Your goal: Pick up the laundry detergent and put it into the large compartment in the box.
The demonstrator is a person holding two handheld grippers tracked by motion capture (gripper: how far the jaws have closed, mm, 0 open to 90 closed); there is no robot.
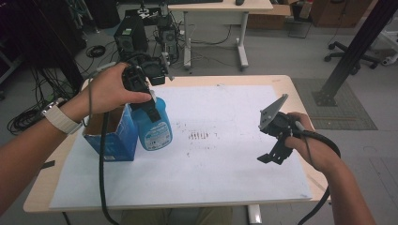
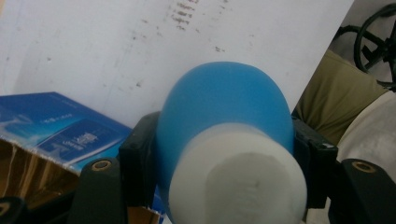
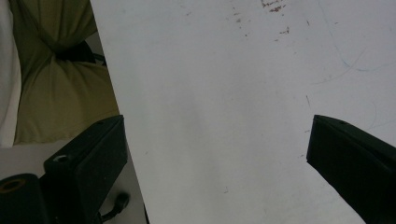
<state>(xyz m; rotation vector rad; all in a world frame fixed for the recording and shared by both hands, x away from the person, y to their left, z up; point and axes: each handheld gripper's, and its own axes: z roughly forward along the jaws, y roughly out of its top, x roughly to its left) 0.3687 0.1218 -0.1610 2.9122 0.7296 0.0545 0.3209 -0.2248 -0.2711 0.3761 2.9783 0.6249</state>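
Note:
A blue bottle [image 1: 157, 131] with a white cap stands upright beside an open blue carton [image 1: 112, 138] at the left of the white sheet [image 1: 225, 112]. My left gripper [image 1: 151, 111] comes down from above and is shut on the bottle's neck. In the left gripper view the blue bottle [image 2: 224, 107] and its white cap [image 2: 238, 182] sit tight between the jaws of my left gripper [image 2: 229, 154], with the carton [image 2: 60, 130] at left. I cannot tell whether the bottle's base touches the sheet. My right gripper [image 1: 274, 152] hovers open over the sheet's right side; in its own view the right gripper [image 3: 217, 154] has nothing between its jaws.
The sheet covers most of a wooden table [image 1: 42, 187] and carries small brown marks [image 1: 199, 136] at its middle. The person's lap [image 3: 60, 93] lies beyond the near edge. Behind the table are a computer tower [image 1: 129, 35], a desk [image 1: 220, 7], floor cables and a black post [image 1: 352, 51].

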